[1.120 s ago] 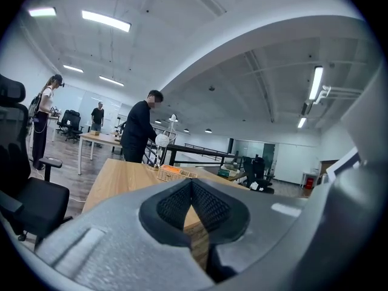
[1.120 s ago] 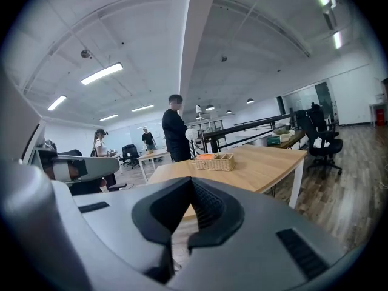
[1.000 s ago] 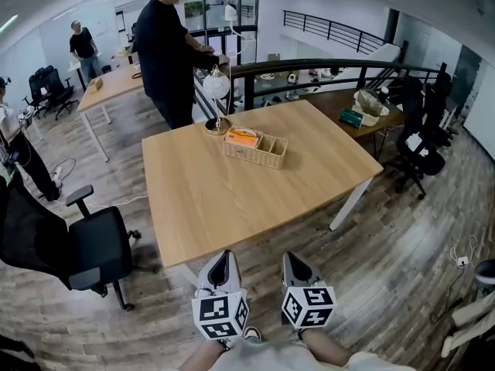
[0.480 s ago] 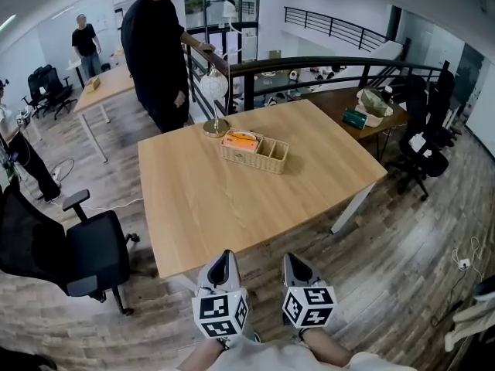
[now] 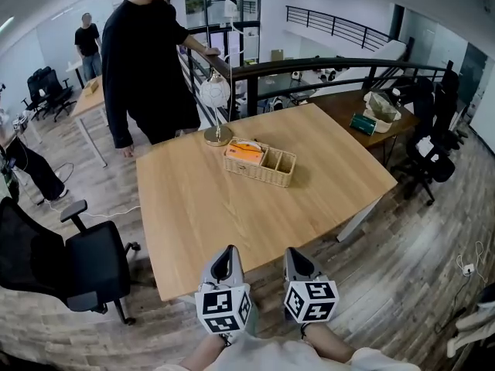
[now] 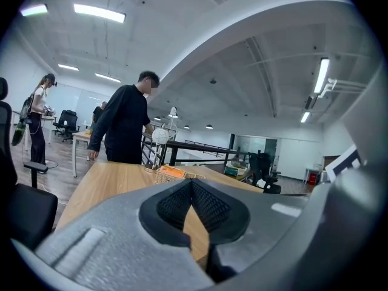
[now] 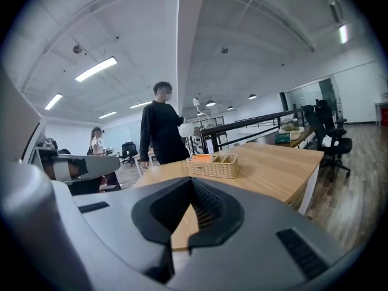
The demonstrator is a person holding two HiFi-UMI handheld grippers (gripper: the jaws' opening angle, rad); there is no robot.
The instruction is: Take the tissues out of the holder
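- Grippers: left gripper (image 5: 224,255) and right gripper (image 5: 292,255) hang side by side over the near edge of the table (image 5: 193,215), both aimed across it, tipped slightly down.
- Jaws: both pairs are pressed together with nothing between them. That makes sense on approach, since there's no reason to spread before reaching the target.
- Target: tissues (image 5: 244,151), an orange pack, sit in the end compartment of the wicker holder (image 5: 261,175), the end nearest the lamp (image 5: 217,90). The other two compartments look empty.
- Layout: the holder is on the far half of the table, well apart from both grippers. The lamp base is just beside it; can't tell if they touch.
- Stage, my read: approach only, extraction not started.
- Next move needs: close the gap, spread one pair, pinch the pack from above. The other gripper probably has to pin the light wicker holder so it doesn't lift with the pack.
- Risk: a person in black (image 5: 143,60) stands at the far edge by the lamp, and the lamp is near enough to clip on the reach.
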